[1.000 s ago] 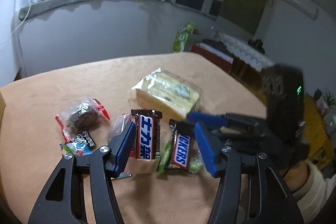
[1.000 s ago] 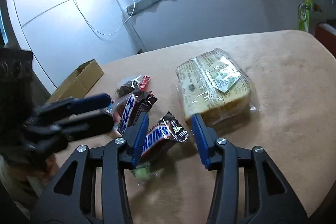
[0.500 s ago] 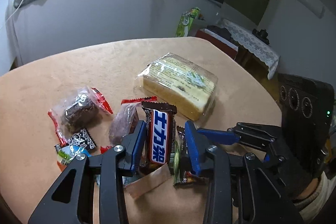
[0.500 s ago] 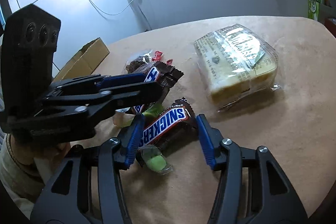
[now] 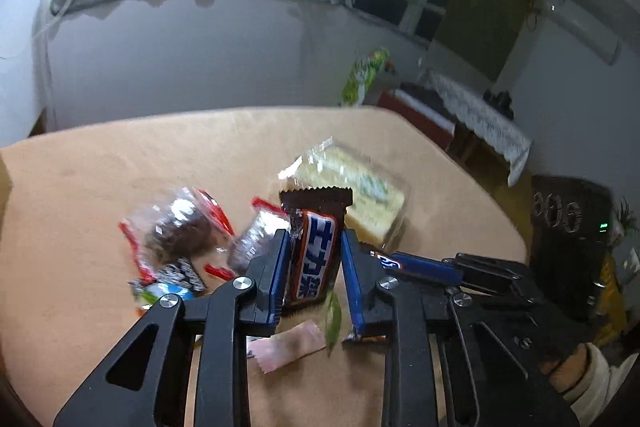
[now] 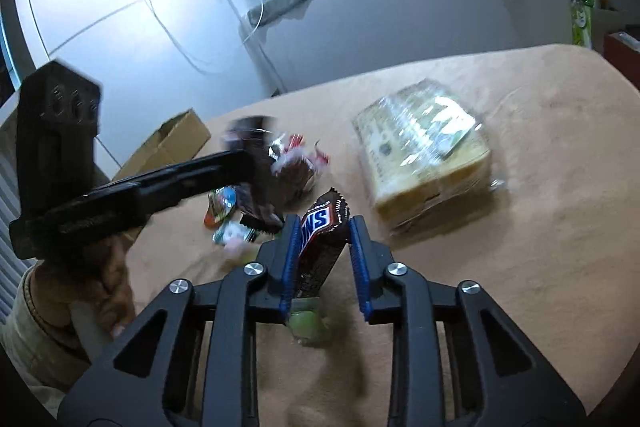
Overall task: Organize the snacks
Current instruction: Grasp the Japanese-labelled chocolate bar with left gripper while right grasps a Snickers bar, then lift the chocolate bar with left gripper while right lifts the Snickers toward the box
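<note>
My left gripper (image 5: 314, 253) has its blue pads pressed on a brown chocolate bar with white lettering on blue (image 5: 316, 259). The jaws are still closing, and the bar stands upright off the tan table (image 5: 120, 167). My right gripper (image 6: 324, 239) is also closing, its pads against a Snickers bar (image 6: 322, 233) that tilts up between them. In the left wrist view the right gripper (image 5: 400, 263) comes in from the right. In the right wrist view the left gripper (image 6: 252, 155) is blurred at the left.
A clear-wrapped cake loaf (image 6: 424, 155) lies beyond the bars. Several small snack packets (image 5: 180, 227) are scattered at the left. A pink wrapper (image 5: 288, 347) and a green candy (image 6: 306, 323) lie under the grippers. A cardboard box (image 6: 168, 143) sits at the table's far left.
Both grippers narrowed from open onto their bars. The left one raised its bar upright off the table. The Snickers bar went from lying flat to tilted up between the right pads.
</note>
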A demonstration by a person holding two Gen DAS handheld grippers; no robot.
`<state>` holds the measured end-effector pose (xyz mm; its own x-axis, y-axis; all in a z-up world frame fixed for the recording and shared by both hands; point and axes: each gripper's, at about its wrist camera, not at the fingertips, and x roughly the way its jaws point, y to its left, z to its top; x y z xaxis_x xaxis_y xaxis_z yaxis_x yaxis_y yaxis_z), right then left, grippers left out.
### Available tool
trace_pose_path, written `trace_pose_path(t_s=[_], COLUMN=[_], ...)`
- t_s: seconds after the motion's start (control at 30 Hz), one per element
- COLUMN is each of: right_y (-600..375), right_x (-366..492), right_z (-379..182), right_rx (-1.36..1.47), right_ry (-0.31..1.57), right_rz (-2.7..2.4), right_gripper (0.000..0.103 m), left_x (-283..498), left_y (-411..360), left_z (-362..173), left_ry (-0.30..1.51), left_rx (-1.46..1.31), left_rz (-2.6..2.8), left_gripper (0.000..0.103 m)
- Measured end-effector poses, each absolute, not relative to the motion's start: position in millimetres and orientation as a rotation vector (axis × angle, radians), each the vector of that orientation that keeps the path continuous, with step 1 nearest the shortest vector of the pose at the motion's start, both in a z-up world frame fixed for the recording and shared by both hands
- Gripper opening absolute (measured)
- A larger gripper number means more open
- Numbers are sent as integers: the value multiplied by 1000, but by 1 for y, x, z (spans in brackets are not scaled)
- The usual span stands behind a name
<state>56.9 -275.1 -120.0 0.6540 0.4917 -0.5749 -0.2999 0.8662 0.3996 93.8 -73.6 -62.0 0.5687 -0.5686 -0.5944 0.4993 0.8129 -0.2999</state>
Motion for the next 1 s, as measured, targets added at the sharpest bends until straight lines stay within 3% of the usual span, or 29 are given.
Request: trace_pose_path(t_s=[0.27, 0.33, 0.63, 0.67, 0.7, 0.77, 1.0], right_y=[-286, -288, -296, -300, -305, -312, -300], right_x=[48, 46, 43, 42, 40, 38, 65], right_z=[-96, -88, -79, -84, -89, -100, -132], right_rx=[262, 255, 197, 204, 208, 232, 198], right_ry=[658, 637, 646, 671, 697, 733, 849], right_rz=[403, 399, 342, 331, 315, 279, 248], right_gripper=[16, 10, 12, 24, 46, 69, 72], left_x=[74, 72, 66, 66, 66, 65, 61], left_y=[-36, -31, -18, -18, -16, -13, -14], left_z=[-26, -23, -23, -24, -26, -28, -34], left_ry=[605, 596, 583, 584, 586, 592, 597], left_rx=[-156, -156, -167, -170, -173, -178, -180], left_rz=[-574, -567, -542, -541, -540, -539, -539], left_gripper=[24, 24, 24, 24, 24, 24, 24])
